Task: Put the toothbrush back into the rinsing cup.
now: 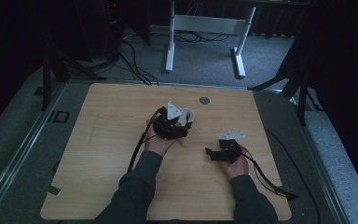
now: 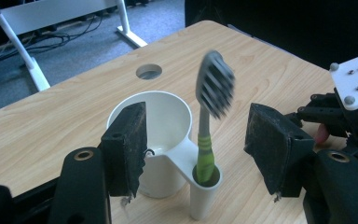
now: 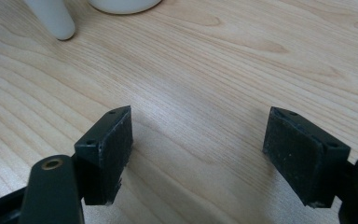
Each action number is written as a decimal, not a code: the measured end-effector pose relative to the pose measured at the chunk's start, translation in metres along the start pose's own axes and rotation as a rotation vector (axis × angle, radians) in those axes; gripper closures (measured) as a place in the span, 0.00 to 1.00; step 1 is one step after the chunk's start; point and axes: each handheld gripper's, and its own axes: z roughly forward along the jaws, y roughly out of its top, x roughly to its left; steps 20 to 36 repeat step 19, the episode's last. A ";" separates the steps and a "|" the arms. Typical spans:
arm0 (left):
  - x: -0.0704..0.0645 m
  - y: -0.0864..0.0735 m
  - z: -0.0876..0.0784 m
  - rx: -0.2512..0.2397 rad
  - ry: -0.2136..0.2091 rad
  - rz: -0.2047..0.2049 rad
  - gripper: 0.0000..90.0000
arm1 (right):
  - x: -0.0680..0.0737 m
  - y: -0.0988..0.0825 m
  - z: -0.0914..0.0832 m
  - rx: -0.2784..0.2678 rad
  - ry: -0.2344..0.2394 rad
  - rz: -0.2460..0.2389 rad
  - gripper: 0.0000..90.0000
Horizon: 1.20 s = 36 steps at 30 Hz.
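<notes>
From above, the person's two hands rested on the wooden counter (image 1: 121, 140), the left claw (image 1: 182, 127) pushed up against a white cup (image 1: 187, 115) near the middle and the right claw (image 1: 210, 152) lying apart, nearer the person, pointed toward the left one. In the left gripper view, the cup (image 2: 163, 121) stood upright with a narrow side tube joined to it, and a toothbrush (image 2: 209, 116) with a green-banded handle stood in that tube, bristle head up; the head was blurred, so it was probably wobbling. The left claw (image 2: 200, 144) was released, its jaws spread wide to either side of the cup and brush without touching either, which suggested it was placed to steady or take hold of the holder, or had just let go. In the right gripper view, the right claw (image 3: 198, 144) was also released and empty, low over bare wood, with the bases of the cup (image 3: 123, 5) and tube at the top edge, seemingly waiting clear of the work.
</notes>
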 end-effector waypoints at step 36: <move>0.004 -0.022 -0.016 0.045 0.042 0.025 0.46 | 0.000 0.000 0.000 0.001 0.001 0.002 0.26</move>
